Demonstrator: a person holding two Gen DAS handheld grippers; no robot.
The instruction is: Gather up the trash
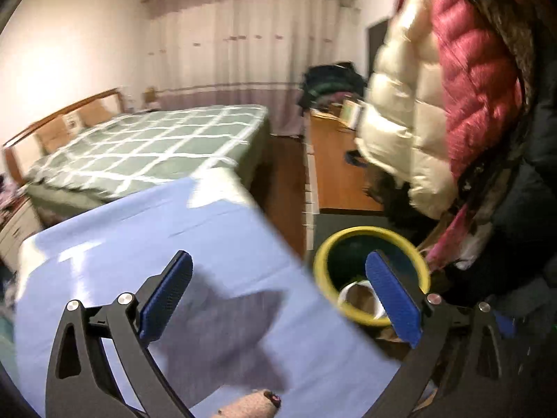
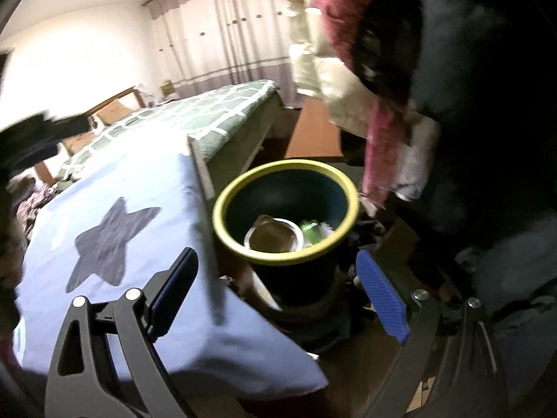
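Left wrist view: the left gripper [image 1: 282, 296] is hanging with its blue-padded jaws spread wide and gripping nothing. Between and beyond its fingers, a round trash bin [image 1: 322, 271] with a yellow rim and dark inside is standing on the floor just beside a table draped in a pale blue cloth [image 1: 146, 230]. Inside the bin, a white paper bowl [image 1: 355, 294] with a brown interior is lying partly hidden behind the right finger. A shadow is falling across the cloth. Beyond, a bed [image 1: 149, 146] with a green and white checked cover is filling the middle of the room, with pale curtains [image 1: 243, 52] along the far wall. At the right, a cream puffer jacket [image 1: 400, 115] and a red puffer jacket [image 1: 480, 80] are hanging above the bin.

Right wrist view: the right gripper [image 2: 282, 296] is also holding its jaws wide apart, with nothing between them. The same trash bin [image 2: 222, 223] is sitting just ahead, right of the blue cloth [image 2: 167, 181], which is showing a dark star shape [image 2: 108, 244]. In the bin, the paper bowl [image 2: 275, 237] is lying beside a green item [image 2: 311, 231], too blurred to identify. The bed [image 2: 222, 111] and curtains [image 2: 222, 35] are showing behind.
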